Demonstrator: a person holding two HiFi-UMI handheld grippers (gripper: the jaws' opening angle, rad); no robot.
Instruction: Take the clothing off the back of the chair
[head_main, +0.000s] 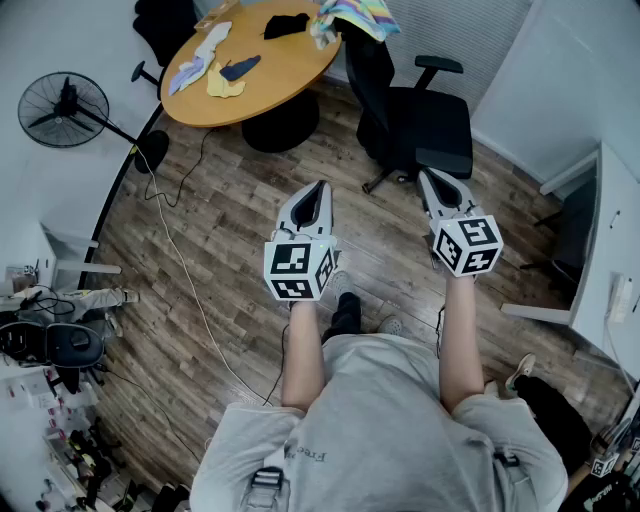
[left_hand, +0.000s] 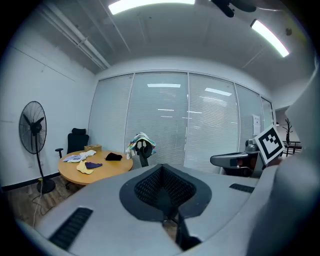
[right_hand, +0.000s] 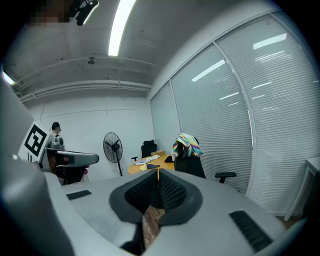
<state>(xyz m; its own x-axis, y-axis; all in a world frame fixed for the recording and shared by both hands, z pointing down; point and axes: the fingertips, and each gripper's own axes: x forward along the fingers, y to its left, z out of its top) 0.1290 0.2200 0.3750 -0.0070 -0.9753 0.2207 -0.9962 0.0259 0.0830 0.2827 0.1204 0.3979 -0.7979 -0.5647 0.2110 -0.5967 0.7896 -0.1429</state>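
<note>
Left tongs (head_main: 318, 190) closed, nothing between the jaws; right tongs (head_main: 432, 180) the same, closed and empty. Both are held side by side in front of the person, tips pointing forward and a little down over the wood floor (head_main: 230, 230), well short of the target. The striped multicolour garment (head_main: 355, 15) sits on top of the backrest of the black office chair (head_main: 420, 125), which stands at the edge of the round wooden bench (head_main: 270, 75); cannot tell whether the cloth touches the bench. Small cloths (head_main: 215, 60) lie on the bench and a standing fan (head_main: 65, 110) is off to the left. Step in hand looks like the approach: close the gap first, then open the tongs only when near the backrest top. Best bite is probably at the fold on the crest of the backrest, one side each, then lift straight up and off; a sideways pull would likely swivel or roll the chair. Garment is draped saddle-wise, bunched at the top, with ends hanging down the backrest, so its long axis runs up and over the crest, roughly vertical on each side. The seat faces away from the bench.
</note>
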